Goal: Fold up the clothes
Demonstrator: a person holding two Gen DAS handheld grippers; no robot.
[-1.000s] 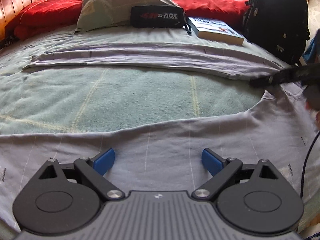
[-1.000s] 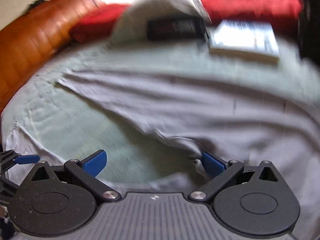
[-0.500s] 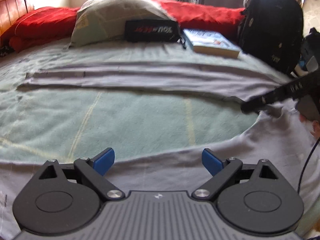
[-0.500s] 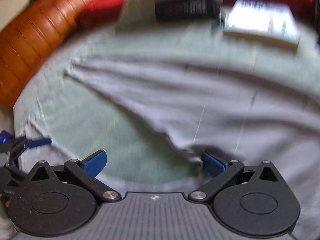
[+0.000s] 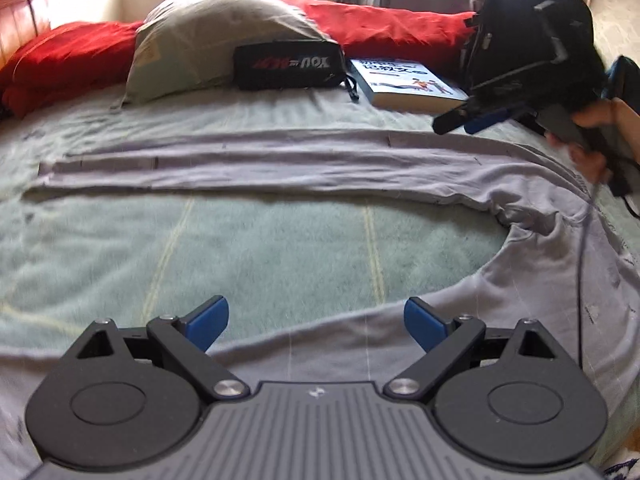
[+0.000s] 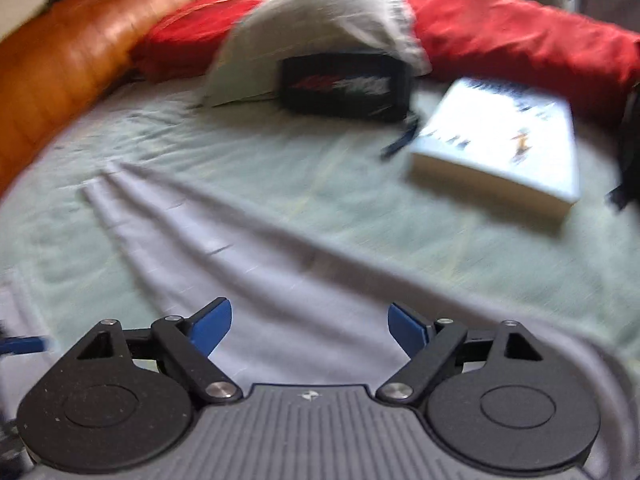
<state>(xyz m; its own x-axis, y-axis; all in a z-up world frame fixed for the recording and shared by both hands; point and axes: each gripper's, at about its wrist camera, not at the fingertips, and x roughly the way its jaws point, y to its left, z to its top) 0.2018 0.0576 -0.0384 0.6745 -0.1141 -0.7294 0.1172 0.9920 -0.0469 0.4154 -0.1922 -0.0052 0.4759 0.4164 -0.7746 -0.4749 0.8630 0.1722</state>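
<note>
Garment: grey trousers (image 5: 280,160) are laid out on the bed (image 5: 280,248), the two legs spread apart in a U; the far leg lies lengthwise in flat pleats, the near leg runs under the left gripper, and the two meet in a rumpled crotch at the right.
Left gripper (image 5: 316,320): fingers stand wide, nothing between them; held low over the near leg's edge.
Right gripper (image 6: 310,326): fingers stand wide, empty; held above the far leg, seen raised off the cloth in the left wrist view (image 5: 480,118). The right wrist view is blurred.
Hand: a hand (image 5: 596,128) is seen gripping the right tool.
Surroundings: pillow (image 5: 216,36), black pouch (image 5: 288,66), book (image 5: 412,84) and backpack (image 5: 532,32) lie beyond the garment, well clear.
Step judged: legs not yet brought together; a leg-on-leg fold appears to be in hand.
Next move calls for: both fingers closed on one leg's edge, hem and upper part pinched alike, then carried evenly across onto the other leg so the seams line up and the crotch rumple is flattened.
</note>
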